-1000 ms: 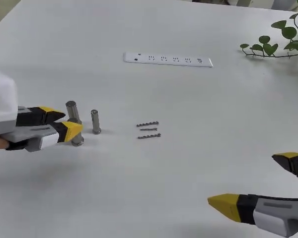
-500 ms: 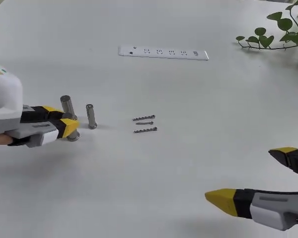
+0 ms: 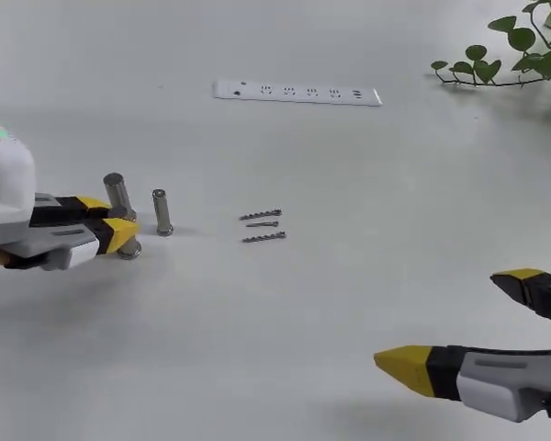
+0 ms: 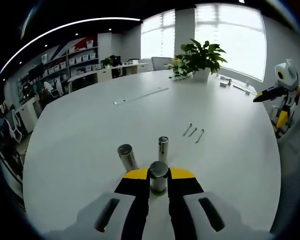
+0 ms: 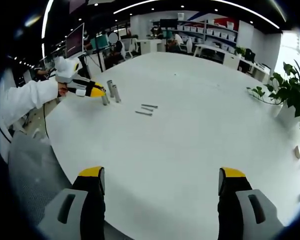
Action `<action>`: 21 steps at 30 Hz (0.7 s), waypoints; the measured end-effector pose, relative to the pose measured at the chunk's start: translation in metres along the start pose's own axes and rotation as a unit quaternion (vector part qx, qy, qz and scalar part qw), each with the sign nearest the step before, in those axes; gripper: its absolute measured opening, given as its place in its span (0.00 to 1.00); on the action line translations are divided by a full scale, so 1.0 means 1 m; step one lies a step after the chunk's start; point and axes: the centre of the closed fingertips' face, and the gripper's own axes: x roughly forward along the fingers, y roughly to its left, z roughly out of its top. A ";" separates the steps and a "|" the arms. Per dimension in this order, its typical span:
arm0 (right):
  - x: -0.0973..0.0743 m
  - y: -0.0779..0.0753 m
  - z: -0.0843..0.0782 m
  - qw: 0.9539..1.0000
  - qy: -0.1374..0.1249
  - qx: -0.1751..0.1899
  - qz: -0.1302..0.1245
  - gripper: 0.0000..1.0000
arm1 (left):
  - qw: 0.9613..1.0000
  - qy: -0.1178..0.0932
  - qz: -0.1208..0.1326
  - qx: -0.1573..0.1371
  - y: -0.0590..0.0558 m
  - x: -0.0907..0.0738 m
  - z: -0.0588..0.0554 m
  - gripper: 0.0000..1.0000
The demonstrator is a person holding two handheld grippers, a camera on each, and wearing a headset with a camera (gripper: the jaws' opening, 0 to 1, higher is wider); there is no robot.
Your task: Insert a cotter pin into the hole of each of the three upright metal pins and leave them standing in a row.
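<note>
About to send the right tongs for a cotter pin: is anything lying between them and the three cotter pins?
Nothing visible. Bare table lies between the open right tongs and the cotter pins. The metal pins, one gripped by the left tongs, stand beyond the cotter pins, off that path.

The head view looked forward and down over the table (image 3: 349, 303) from its near side. The left gripper view sat low, right up against one pin (image 4: 158, 177), facing the plant (image 4: 200, 55). The right gripper view looked across from well back. All three shared the pins (image 5: 111, 93) and cotter pins (image 3: 262, 225)
</note>
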 end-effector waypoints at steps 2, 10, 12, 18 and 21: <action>-0.001 0.000 0.000 1.000 -0.001 -0.001 0.000 0.93 | 1.000 -0.002 0.002 -0.003 -0.001 0.000 0.000 0.10; -0.003 -0.002 0.003 1.000 -0.008 -0.001 -0.004 0.92 | 1.000 0.002 0.014 -0.007 -0.001 -0.001 0.001 0.09; -0.004 -0.002 0.004 1.000 -0.010 0.000 -0.004 0.92 | 1.000 0.005 0.010 0.002 -0.005 -0.002 0.001 0.09; -0.005 -0.002 0.004 1.000 -0.012 0.002 -0.004 0.92 | 1.000 0.009 -0.012 0.027 -0.027 -0.008 0.002 0.09; -0.006 -0.001 0.004 1.000 -0.014 0.003 -0.004 0.92 | 0.999 0.004 -0.021 0.034 -0.038 -0.010 0.007 0.09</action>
